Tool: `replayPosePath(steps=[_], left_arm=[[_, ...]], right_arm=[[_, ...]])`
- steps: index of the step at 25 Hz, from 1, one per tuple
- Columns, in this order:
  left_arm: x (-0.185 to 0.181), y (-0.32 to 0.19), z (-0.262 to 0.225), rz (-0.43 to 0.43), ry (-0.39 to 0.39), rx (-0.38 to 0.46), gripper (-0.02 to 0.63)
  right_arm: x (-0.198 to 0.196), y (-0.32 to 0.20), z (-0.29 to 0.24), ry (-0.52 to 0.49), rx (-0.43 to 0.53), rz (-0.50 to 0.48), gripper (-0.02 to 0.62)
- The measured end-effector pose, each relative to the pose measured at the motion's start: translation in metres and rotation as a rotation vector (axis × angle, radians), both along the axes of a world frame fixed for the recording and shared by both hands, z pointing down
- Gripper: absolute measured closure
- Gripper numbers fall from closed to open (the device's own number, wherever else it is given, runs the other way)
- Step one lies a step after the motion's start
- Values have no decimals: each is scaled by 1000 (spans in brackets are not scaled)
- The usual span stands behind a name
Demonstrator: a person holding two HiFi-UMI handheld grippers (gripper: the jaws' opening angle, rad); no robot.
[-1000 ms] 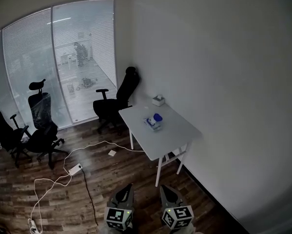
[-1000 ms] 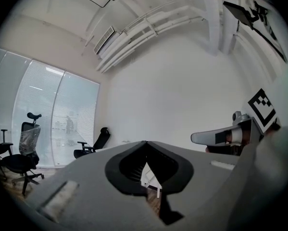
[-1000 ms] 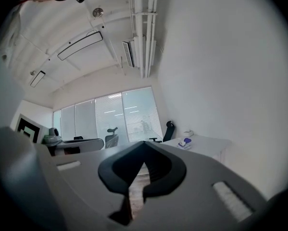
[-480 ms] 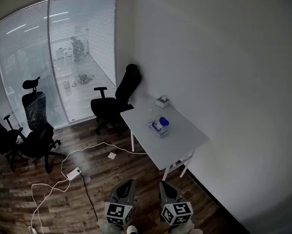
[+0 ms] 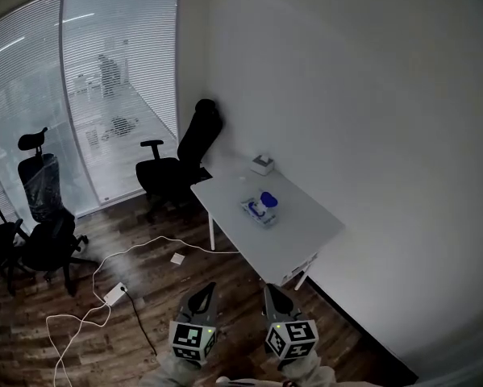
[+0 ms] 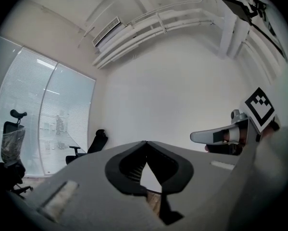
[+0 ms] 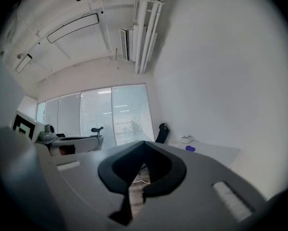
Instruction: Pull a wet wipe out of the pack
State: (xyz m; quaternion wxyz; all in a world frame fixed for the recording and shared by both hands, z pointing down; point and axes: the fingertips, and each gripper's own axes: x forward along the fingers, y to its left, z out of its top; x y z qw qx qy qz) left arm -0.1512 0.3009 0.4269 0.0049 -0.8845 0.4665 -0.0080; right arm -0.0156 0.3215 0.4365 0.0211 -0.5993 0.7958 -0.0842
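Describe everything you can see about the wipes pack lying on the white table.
The wipes pack is a small, flat, pale blue-and-white packet lying on the white table, roughly mid-tabletop. A darker blue patch, probably its lid, sits on top at the end nearer the wall. It is too small to tell whether it is open or whether a wipe sticks out. Only the table touches it. A small white box stands apart from it at the table's far end.

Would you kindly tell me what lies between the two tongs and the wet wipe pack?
In the head view, only wooden floor and the white table's near end lie between the left tongs, the right tongs and the wet wipe pack.
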Motion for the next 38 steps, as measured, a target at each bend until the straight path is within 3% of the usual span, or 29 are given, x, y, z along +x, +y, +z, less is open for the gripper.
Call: replayPosePath(steps=[10,22,38], left_arm=[[9,-44,23,58,-2,-55,601],[11,-149,45,54,-47,-96,601],[80,-316,52,143,-92,-134,601]], right_arm=[[20,-33,20,-14,-52,80,591],[30,-150,42,-53,-70,89,591],[86,-308,64,-101,-130,143,591]])
